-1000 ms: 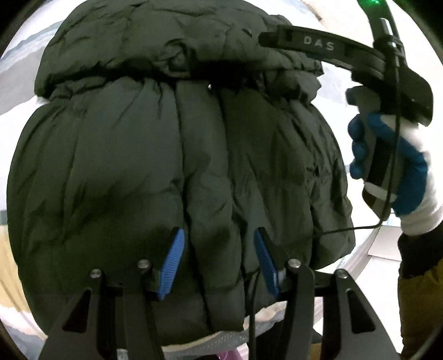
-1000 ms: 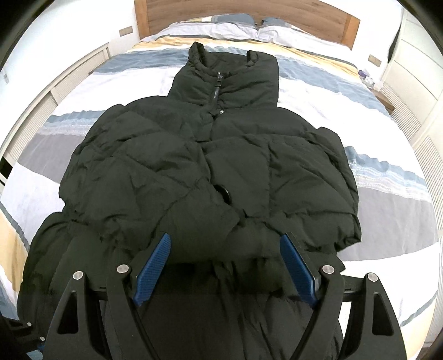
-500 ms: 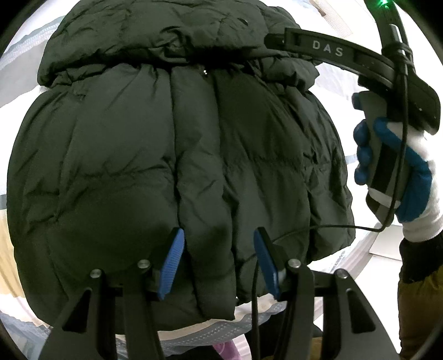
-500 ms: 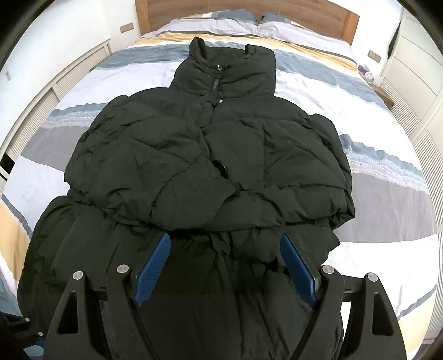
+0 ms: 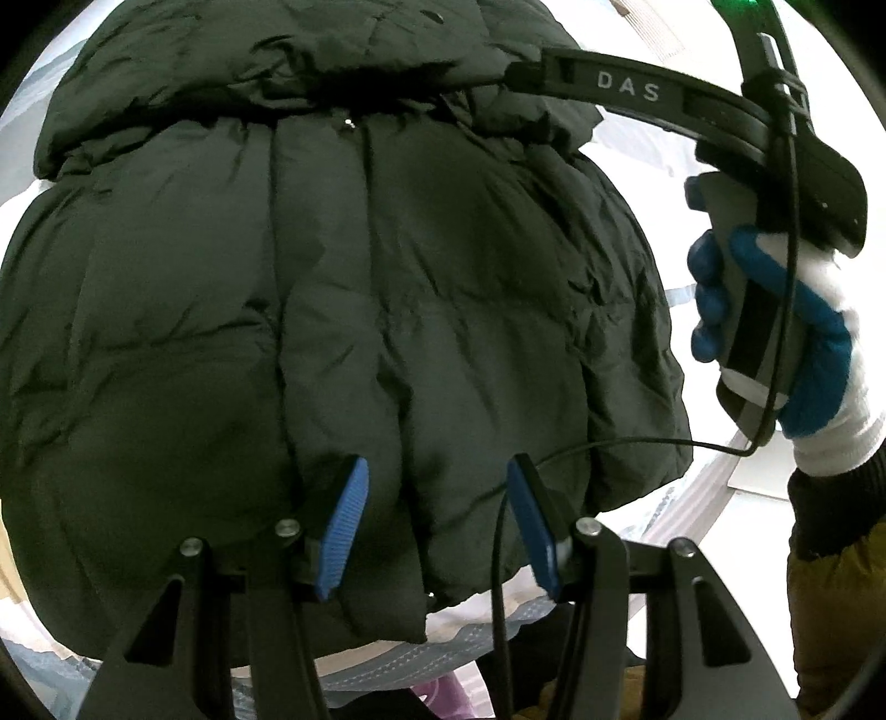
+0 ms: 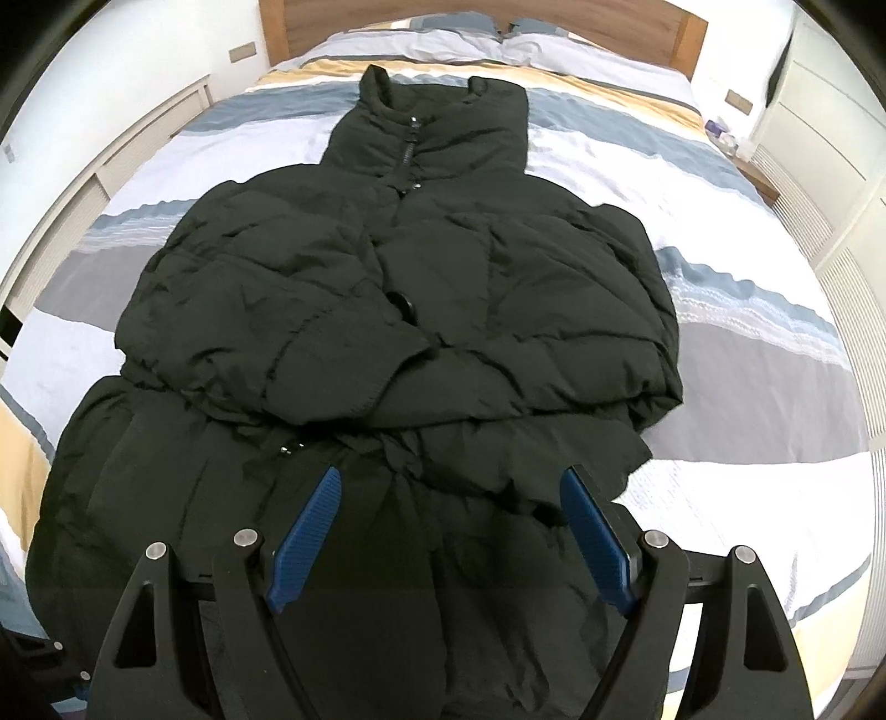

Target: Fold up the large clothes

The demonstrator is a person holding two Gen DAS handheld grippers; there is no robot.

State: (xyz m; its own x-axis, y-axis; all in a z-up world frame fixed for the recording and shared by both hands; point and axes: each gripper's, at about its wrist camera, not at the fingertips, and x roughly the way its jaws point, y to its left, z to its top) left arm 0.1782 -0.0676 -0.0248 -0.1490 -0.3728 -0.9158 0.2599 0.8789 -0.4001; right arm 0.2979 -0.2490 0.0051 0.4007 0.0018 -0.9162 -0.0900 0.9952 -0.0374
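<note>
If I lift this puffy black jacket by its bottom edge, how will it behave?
The jacket looks quilted and puffy, so probably light for its bulk and floppy. Its folded sleeves lie loose on top and may slide off. The fabric looks smooth, possibly slippery.

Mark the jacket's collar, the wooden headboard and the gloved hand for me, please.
jacket's collar (image 6: 443,119): right wrist view, on the upright collar beside the zip.
wooden headboard (image 6: 637,19): right wrist view, on its top board.
gloved hand (image 5: 803,332): left wrist view, on the glove's blue palm.
</note>
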